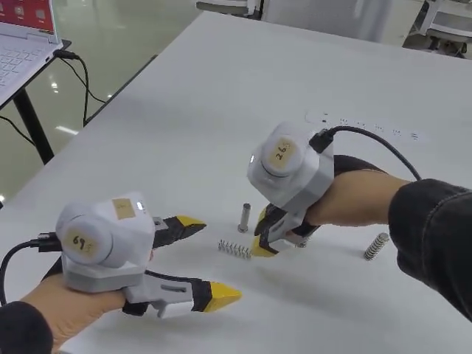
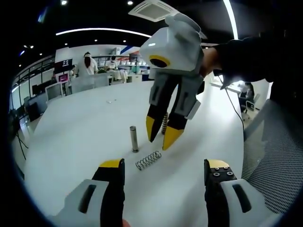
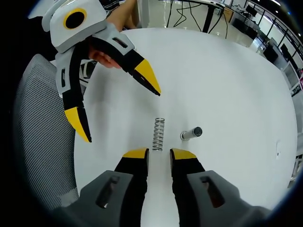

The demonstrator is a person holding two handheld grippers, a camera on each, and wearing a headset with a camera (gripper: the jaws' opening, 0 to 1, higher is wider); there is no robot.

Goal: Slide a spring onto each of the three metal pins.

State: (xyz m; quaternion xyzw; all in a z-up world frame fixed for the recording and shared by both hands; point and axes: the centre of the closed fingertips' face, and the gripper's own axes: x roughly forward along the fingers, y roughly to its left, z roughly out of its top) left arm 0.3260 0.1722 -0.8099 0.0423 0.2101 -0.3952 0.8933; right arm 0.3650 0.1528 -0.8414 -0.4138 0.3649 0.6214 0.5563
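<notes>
Hovering right tool, spring just ahead, seemingly apart

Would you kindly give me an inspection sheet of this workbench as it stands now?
Surface: white table, no spills seen.
Job's things: pin upright and bare; spring lying flat beside it; second spring lying further to the right.
Clutter: power strip on the table's far side.
Grippers: left gripper wide open, empty; right gripper narrowly open, empty, tips just short of the spring.
Cables: right gripper's cable arcs over the hand; left gripper's cable trails off the edge; laptop cable hangs beside the table.
Surroundings: laptop on a side stand; mesh chair behind the person.
</notes>
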